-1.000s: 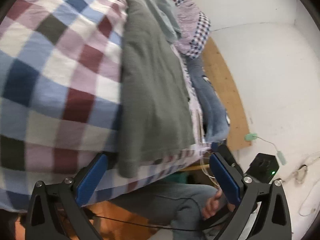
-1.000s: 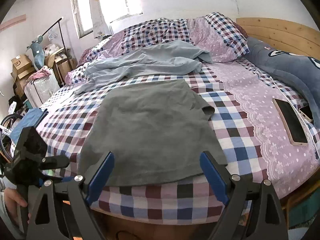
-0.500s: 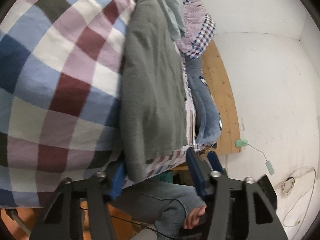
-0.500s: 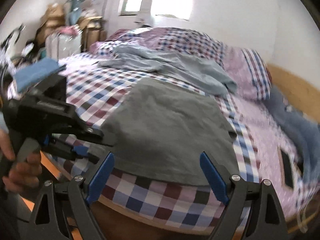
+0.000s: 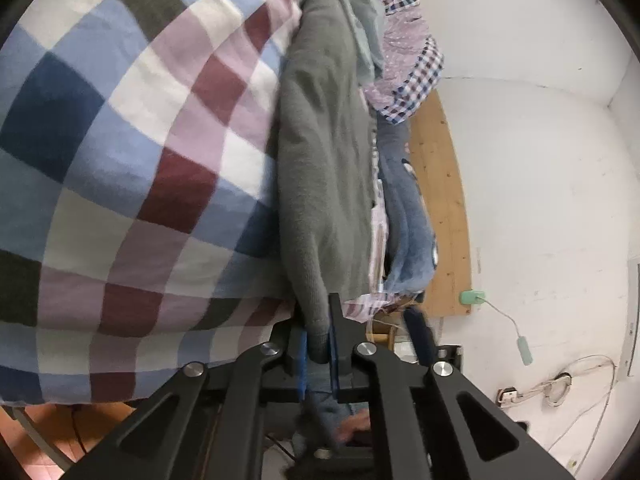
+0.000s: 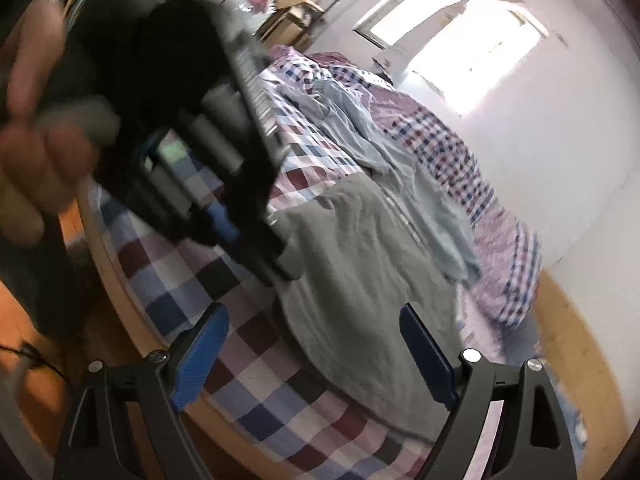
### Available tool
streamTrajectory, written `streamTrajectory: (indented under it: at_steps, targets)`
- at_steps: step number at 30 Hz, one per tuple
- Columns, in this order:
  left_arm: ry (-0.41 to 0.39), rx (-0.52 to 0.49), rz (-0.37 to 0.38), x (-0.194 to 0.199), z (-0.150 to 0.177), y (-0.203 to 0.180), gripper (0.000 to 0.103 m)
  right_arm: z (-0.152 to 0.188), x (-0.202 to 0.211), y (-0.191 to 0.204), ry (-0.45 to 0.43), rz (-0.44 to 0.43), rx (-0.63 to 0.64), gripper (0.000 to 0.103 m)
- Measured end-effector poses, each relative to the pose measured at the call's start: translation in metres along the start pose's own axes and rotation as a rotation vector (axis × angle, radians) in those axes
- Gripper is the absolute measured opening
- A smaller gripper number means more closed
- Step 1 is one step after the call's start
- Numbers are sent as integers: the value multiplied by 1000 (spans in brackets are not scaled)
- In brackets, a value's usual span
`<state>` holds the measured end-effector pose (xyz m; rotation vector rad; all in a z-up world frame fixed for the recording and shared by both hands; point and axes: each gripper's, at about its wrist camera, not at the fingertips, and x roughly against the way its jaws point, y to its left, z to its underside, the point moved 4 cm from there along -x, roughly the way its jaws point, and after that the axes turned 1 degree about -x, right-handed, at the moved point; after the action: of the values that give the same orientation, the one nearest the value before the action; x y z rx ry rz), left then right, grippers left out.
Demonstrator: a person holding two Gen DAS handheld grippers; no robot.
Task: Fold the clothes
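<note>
Two garments lie on the checked bedspread (image 5: 132, 168), and no basket or box for clothes shows near them; only some cardboard boxes (image 6: 288, 20) stand far back in the right wrist view, too blurred for me to tell their contents. From the left wrist camera I see my left gripper (image 5: 318, 344) with its blue pads pressed almost together on the near corner of the grey T-shirt (image 5: 324, 152), so the hem is pinched between them at the edge of the bed. The shirt runs away from the pads as a long flat strip on the spread, and beside it lies a blue plush blanket (image 5: 408, 216) against the wooden headboard (image 5: 444, 200). A pale blue garment (image 5: 362, 28) shows only as a thin edge at the top. From the right wrist camera my right gripper (image 6: 314, 354) stands wide apart and holds nothing; it hangs over the near hem of the grey T-shirt without touching it, as far as I can tell. This view shows what the other does not: the whole shirt spread flat, the pale blue garment crumpled beyond it, a bright window (image 6: 460, 48), and the left tool from outside with a blurred hand (image 6: 36, 148) around its handle.
</note>
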<state>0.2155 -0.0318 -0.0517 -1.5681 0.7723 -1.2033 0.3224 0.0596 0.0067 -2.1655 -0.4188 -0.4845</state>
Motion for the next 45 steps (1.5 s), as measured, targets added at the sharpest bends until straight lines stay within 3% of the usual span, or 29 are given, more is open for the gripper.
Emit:
streamTrajectory:
  at_steps: [9, 17, 20, 21, 23, 31, 38, 41, 43, 45]
  targets:
    - [-2, -56, 100, 8, -2, -25, 5, -9, -31, 1, -32, 145, 138, 90]
    - [-1, -73, 137, 12, -8, -37, 5, -11, -63, -9, -10, 200, 174, 88]
    - [2, -74, 142, 13, -9, -35, 5, -12, -75, -13, 0, 219, 186, 73]
    - [3, -75, 144, 13, -9, -35, 5, -13, -79, -14, 3, 225, 190, 64]
    - [5, -75, 150, 14, -9, -34, 5, -13, -86, -17, 8, 232, 192, 60]
    - [0, -66, 147, 8, -11, -29, 5, -19, -98, -27, 15, 193, 133, 16]
    - [-6, -78, 152, 12, -13, -30, 6, -23, -108, -38, 22, 155, 73, 10]
    - [-20, -77, 141, 16, -17, -30, 19, -25, -107, -48, 26, 118, -1, 10]
    - [-43, -73, 136, 21, -22, -30, 47, -26, -107, -55, 28, 93, -51, 10]
    - [-83, -60, 147, 29, -28, -29, 62, -27, -106, -62, 30, 68, -100, 9]
